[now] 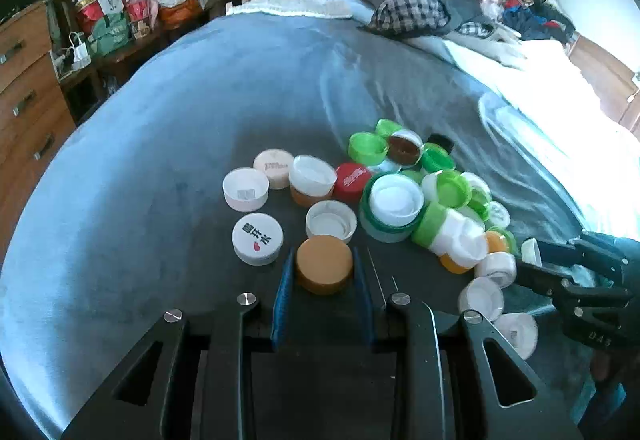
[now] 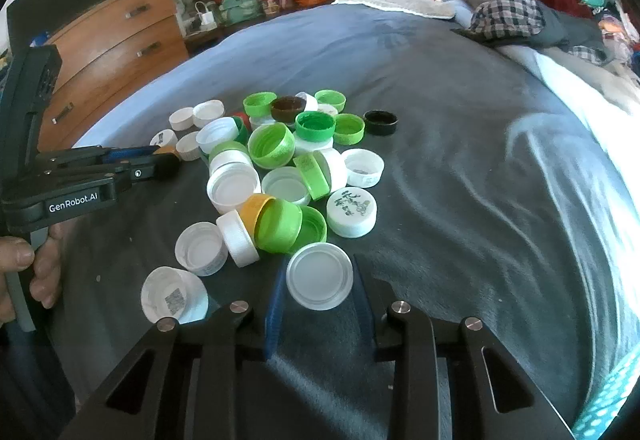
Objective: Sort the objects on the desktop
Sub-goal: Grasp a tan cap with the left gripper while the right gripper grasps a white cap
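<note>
Right gripper [image 2: 320, 282] clamped on a translucent white round plastic cap [image 2: 320, 275], blue pads touching both its sides, near edge of the grey-blue bedspread [image 2: 460, 144]. Just beyond: a mixed pile of green, white and orange bottle caps [image 2: 276, 176]. Black ring-shaped cap [image 2: 381, 122] sits apart, far right of pile. Left gripper [image 2: 160, 156] enters from left, hand [image 2: 36, 260] on its handle. Wooden dresser [image 2: 116, 36] far left.

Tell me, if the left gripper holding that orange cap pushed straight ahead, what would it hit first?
Probably the upturned white cap just beyond the orange cap held in the left gripper, though depth is unclear.
</note>
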Motion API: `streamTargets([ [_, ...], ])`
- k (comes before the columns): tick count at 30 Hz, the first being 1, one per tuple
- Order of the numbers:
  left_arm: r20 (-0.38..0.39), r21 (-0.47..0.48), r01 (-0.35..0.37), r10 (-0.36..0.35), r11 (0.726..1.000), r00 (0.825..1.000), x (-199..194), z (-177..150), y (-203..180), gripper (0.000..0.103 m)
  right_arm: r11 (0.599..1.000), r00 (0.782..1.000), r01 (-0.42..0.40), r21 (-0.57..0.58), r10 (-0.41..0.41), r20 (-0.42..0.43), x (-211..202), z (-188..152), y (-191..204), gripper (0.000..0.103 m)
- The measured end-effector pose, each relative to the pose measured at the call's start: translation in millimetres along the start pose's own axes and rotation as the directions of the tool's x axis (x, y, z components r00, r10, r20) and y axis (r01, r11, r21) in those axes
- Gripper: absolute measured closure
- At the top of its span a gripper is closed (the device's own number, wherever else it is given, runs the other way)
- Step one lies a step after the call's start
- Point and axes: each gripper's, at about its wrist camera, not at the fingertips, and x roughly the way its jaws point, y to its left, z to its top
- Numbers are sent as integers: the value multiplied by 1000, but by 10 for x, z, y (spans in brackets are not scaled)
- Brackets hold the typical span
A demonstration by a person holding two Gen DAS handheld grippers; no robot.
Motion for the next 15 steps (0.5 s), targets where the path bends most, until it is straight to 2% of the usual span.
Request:
streamTargets([
  [8,99,4,53,-54,999,994,-560,40,-195,78,996,996,53,77,-58,64,-682,-64,-12,69],
  [15,154,92,105,-118,990,981,-1030,267,-849,78,980,978,128,153,-150,141,-1490,-184,-263,69],
])
